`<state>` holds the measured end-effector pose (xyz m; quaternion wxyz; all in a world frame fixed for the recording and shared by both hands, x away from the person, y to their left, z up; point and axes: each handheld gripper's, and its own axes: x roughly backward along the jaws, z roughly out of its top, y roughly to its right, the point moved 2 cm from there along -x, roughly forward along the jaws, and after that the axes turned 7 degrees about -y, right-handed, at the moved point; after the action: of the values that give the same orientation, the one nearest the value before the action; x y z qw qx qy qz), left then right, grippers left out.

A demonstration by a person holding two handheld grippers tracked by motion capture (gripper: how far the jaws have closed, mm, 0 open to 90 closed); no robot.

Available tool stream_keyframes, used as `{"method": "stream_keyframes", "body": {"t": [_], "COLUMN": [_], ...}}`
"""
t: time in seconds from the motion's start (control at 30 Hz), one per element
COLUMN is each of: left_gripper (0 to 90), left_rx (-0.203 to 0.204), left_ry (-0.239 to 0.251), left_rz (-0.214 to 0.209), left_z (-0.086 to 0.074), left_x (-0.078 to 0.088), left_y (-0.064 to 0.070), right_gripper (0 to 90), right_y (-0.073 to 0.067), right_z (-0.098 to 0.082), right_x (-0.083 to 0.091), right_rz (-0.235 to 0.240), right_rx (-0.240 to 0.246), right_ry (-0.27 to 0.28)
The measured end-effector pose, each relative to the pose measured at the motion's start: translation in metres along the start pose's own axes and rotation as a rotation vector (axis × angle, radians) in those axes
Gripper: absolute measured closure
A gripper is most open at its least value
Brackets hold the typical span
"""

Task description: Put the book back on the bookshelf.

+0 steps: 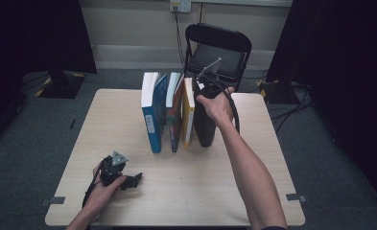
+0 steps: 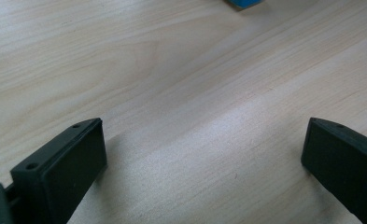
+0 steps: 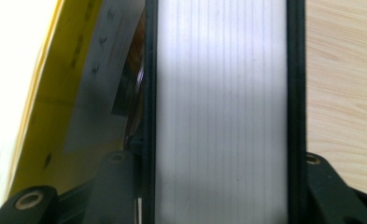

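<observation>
Several books stand upright in a row at the middle of the table: a blue book (image 1: pixel 152 117), a white and orange book (image 1: pixel 174 115), a yellow book (image 1: pixel 189 117) and a black book (image 1: pixel 204 129) at the right end. My right gripper (image 1: pixel 205 90) comes down from above onto the black book's top. In the right gripper view its jaws press both black covers, with the white page edge (image 3: pixel 221 107) between them and the yellow book (image 3: pixel 45 121) beside it. My left gripper (image 1: pixel 134 180) rests on the table near the front left, open, with bare wood between its jaws (image 2: pixel 204 158).
The wooden table (image 1: pixel 128 120) has free room to the left and right of the books and along its front. A black folding chair (image 1: pixel 219 52) stands behind the far edge. Cables trail across the floor at the right.
</observation>
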<state>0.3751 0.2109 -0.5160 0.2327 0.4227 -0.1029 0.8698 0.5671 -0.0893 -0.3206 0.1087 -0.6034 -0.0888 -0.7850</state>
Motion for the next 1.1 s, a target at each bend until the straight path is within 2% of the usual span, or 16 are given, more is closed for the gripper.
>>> {"method": "stream_keyframes", "body": {"t": [0.13,0.23,0.37,0.57,0.67,0.8,0.93,1.1], "left_gripper": [0.0,0.0,0.0,0.0,0.0,0.0,0.0,0.0], "left_rx": [0.000,-0.002,-0.002,-0.002,-0.002,-0.002,-0.004,-0.003], "left_ry": [0.000,-0.003,-0.001,0.000,0.000,0.000,-0.002,0.001], "left_rz": [-0.001,0.000,-0.003,-0.002,-0.002,-0.002,-0.004,-0.002], "left_z": [0.000,0.000,0.000,0.000,0.000,0.000,0.000,0.000], "left_x": [0.000,0.000,0.000,0.000,0.000,0.000,0.000,0.000], "left_y": [0.000,0.000,0.000,0.000,0.000,0.000,0.000,0.001], "right_gripper": [53.5,53.5,53.4,52.6,51.5,50.3,48.6,47.6], "right_y": [-0.005,-0.007,-0.011,-0.011,-0.007,-0.005,-0.003,0.001], "right_z": [0.003,0.004,0.004,0.003,0.001,-0.005,-0.018,-0.036], "right_x": [-0.003,-0.007,-0.011,-0.013,-0.007,-0.003,0.000,0.002], "right_rz": [-0.028,-0.007,-0.029,-0.023,0.000,0.006,0.033,0.070], "right_rx": [0.009,-0.003,0.010,0.006,0.005,0.020,0.028,0.030], "right_ry": [-0.002,-0.007,-0.011,0.011,0.041,0.068,0.101,0.168]}}
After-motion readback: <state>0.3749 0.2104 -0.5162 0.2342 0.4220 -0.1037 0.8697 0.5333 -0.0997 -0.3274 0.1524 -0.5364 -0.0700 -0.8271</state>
